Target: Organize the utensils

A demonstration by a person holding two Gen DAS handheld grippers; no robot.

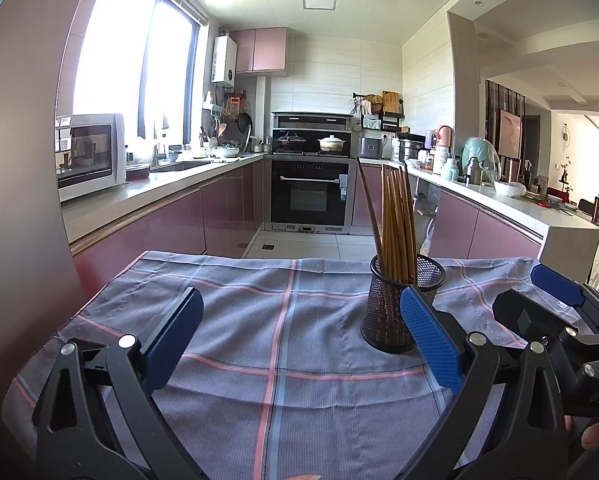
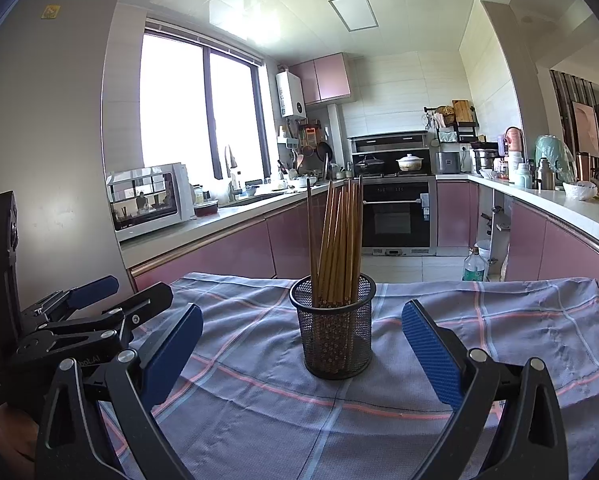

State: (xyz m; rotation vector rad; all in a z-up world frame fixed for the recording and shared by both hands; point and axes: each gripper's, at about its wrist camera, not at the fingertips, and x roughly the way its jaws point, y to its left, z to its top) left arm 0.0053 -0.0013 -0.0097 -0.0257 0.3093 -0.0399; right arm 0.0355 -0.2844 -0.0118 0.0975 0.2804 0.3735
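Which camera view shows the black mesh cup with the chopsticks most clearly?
The right wrist view: the mesh cup stands centred and whole between the open right claw, its chopsticks fully visible. In the left wrist view, the cup sits to the right, partly hidden behind a finger of the open left claw.

Wood, wire mesh, woven cloth and matt plastic

The chopsticks (image 2: 337,240) look like smooth brown wood; their holder (image 2: 333,330) is black metal mesh on a woven checked cloth (image 2: 519,332). Both the left gripper (image 1: 301,338) and right gripper (image 2: 301,346) have matt black frames, textured blue pads and shiny metal rivets.
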